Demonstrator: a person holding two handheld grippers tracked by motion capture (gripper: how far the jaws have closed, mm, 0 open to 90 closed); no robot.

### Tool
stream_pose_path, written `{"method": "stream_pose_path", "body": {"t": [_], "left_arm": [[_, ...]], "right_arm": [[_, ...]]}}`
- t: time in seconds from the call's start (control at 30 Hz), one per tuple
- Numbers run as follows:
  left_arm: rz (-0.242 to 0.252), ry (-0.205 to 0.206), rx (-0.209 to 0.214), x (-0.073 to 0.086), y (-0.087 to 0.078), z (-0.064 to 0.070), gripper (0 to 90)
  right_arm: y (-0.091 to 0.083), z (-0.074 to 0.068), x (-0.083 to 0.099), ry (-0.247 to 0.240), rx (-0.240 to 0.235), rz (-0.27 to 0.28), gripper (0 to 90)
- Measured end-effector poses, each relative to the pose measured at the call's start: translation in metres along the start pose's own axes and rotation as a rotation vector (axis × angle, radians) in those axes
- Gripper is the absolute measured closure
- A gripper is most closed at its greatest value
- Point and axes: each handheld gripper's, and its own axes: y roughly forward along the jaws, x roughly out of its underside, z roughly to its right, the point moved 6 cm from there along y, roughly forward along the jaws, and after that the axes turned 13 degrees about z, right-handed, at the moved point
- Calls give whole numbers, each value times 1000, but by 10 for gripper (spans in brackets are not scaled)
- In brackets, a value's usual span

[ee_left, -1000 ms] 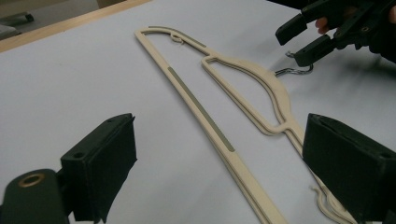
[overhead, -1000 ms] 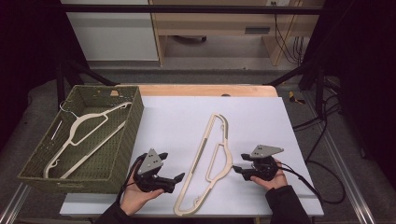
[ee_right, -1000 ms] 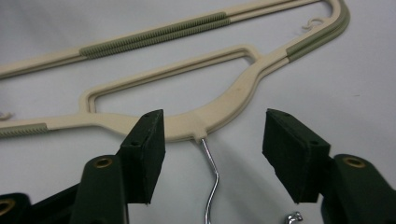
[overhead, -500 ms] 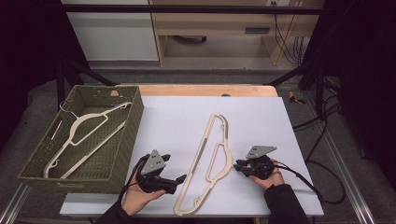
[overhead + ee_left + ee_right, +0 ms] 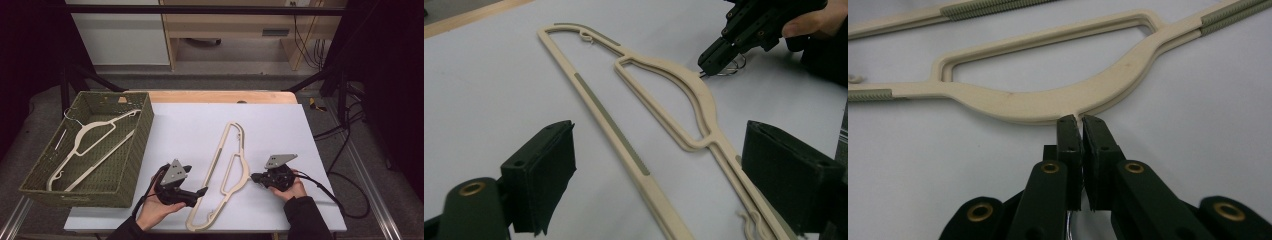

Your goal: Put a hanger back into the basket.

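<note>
A cream plastic hanger (image 5: 216, 162) lies slantwise on the white table (image 5: 190, 125); a second one seems to be stacked under it. At the hanger's neck (image 5: 1068, 102), my right gripper (image 5: 256, 177) (image 5: 1079, 121) is shut on the metal hook, whose wire shows behind the jaws (image 5: 730, 70). My left gripper (image 5: 201, 192) stands open at the hanger's near end. Its two pads (image 5: 549, 175) sit on either side of the hanger's long bar (image 5: 624, 145), apart from it.
A green woven basket (image 5: 127, 165) stands at the table's left with another cream hanger (image 5: 95, 132) inside. The wooden table edge (image 5: 220, 96) runs along the back. A cable (image 5: 325, 192) trails from the right gripper toward the table's right edge.
My left gripper has shifted slightly right, closer to the hanger's near end. The right gripper and the hanger have barely moved.
</note>
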Motion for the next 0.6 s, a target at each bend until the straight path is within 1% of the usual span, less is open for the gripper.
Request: {"method": "stream_pose_path", "body": {"t": [0.07,0.13,0.17,0.23,0.27,0.33,0.37,0.43,0.47,0.6], "left_arm": [[0,3,9,-4,7,3,145],[0,-2,27,-9,15,9,153],[-8,3,39,-12,21,12,155],[-21,16,50,-15,31,19,163],[-31,21,58,-16,36,22,168],[-56,30,71,-17,46,28,184],[-73,36,79,-17,52,32,190],[-97,33,84,-16,60,36,208],[-119,37,90,-14,68,38,220],[-182,55,97,-7,83,40,271]], "right_arm": [[-3,-3,-3,1,-10,4,877],[-5,-5,-6,4,-15,5,881],[-5,-6,-7,3,-16,3,882],[-7,-7,-10,-5,-20,3,886],[-9,-8,-11,-7,-14,-3,887],[-10,-10,-14,-3,-6,-4,890],[-12,-10,-15,-8,-9,-10,891],[-13,-12,-17,-14,3,-15,890],[-13,-13,-18,-9,9,-18,891],[-15,-16,-22,-25,11,-32,891]]}}
